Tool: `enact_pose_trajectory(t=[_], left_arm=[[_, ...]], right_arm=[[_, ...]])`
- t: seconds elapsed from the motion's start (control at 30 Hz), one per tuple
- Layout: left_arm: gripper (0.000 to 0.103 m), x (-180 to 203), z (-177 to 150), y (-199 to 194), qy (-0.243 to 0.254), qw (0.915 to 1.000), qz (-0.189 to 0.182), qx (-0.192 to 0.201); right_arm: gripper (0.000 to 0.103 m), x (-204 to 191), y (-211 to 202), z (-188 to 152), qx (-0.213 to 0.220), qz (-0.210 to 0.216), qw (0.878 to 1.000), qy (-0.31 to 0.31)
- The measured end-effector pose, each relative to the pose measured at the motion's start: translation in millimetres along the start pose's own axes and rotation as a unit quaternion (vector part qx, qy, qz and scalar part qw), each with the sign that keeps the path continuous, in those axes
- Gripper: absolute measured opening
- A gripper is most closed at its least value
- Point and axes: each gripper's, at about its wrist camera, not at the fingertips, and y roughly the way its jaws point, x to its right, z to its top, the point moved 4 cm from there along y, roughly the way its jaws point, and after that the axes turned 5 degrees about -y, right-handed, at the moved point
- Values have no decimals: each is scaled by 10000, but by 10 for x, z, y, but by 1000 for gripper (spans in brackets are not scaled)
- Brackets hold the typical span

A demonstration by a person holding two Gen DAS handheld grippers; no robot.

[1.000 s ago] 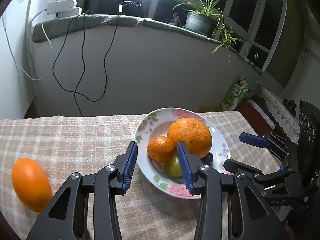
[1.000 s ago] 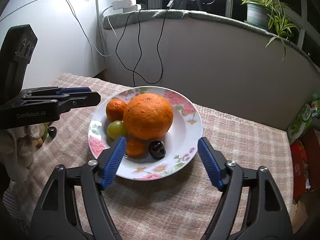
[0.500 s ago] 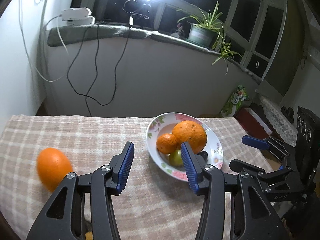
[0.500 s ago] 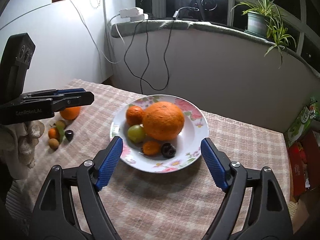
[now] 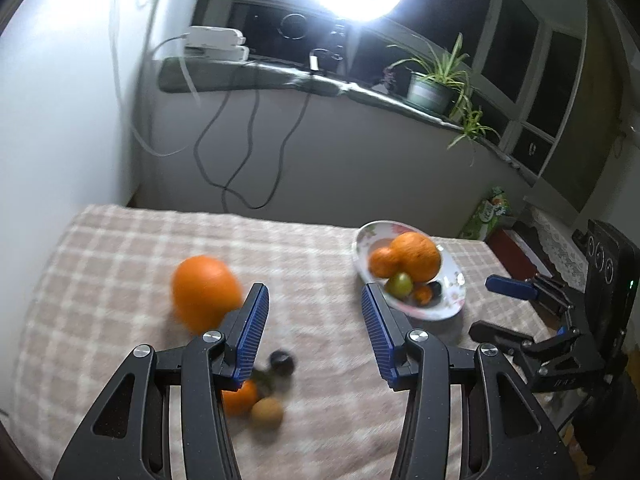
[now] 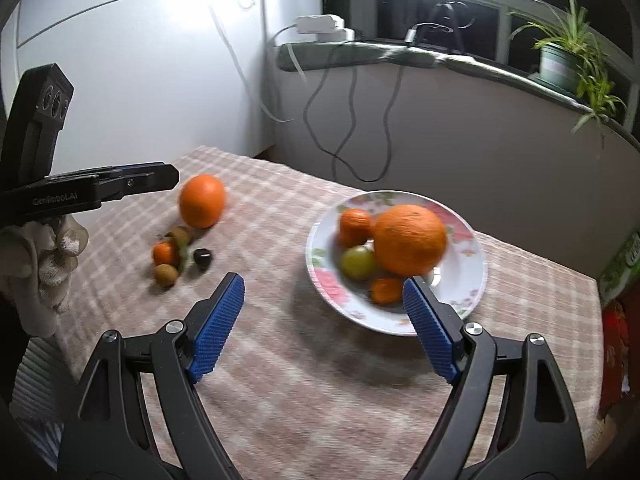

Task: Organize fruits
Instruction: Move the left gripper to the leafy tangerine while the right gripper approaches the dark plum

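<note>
I hold both grippers, left gripper (image 5: pixel 312 334) and right gripper (image 6: pixel 320 330), with jaws spread and empty (ready): loose orange (image 5: pixel 205 292) at ten o'clock, plate (image 6: pixel 472 276) at two.

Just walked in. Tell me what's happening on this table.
A person is sorting fruit with two handheld tongs. The left tongs and right tongs are both open and hold nothing. A floral plate already carries a big orange and smaller fruit. A loose orange and a cluster of small fruits lie on the checked cloth, not yet on the plate.
</note>
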Motion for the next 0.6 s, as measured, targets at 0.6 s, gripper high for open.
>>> enact_pose_trajectory(t=[0.6], left_arm=[[43,-607,-593,-101,-682,9968,130,-404]], right_arm=[[83,-710,561,79,-285,863,9956,-231]])
